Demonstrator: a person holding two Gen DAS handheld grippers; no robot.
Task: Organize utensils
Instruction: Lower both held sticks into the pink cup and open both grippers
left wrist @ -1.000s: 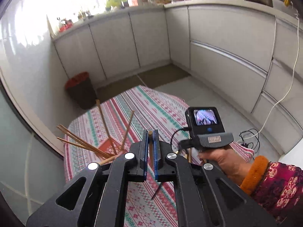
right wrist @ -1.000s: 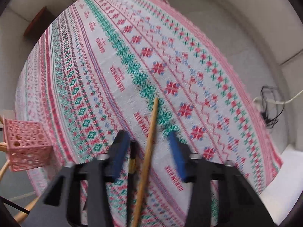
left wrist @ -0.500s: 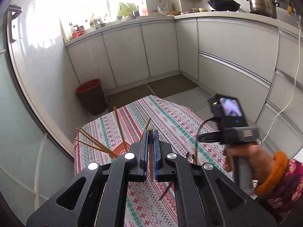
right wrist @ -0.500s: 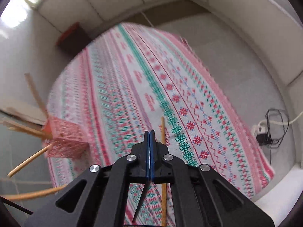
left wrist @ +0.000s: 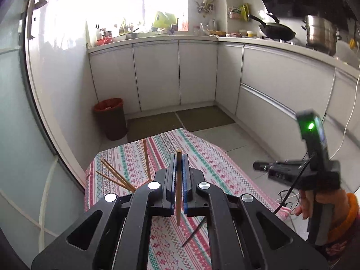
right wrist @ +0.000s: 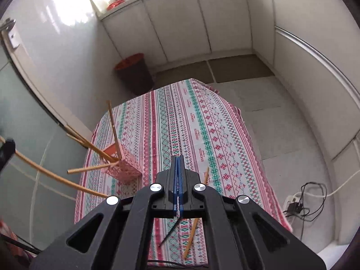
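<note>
Left wrist view: the left gripper [left wrist: 179, 181] has risen from the table [left wrist: 216, 164], its jaws clamped on a round wooden chopstick [left wrist: 178, 186]; more sticks fan out near the left edge.

Right wrist view: the right gripper [right wrist: 177, 180] has snapped shut and lifted, pinching a thin dark chopstick [right wrist: 168, 232], while a bamboo one [right wrist: 194, 227] lies on the woven cloth below. The pink lattice basket [right wrist: 126, 168] by the left edge awaits both
</note>
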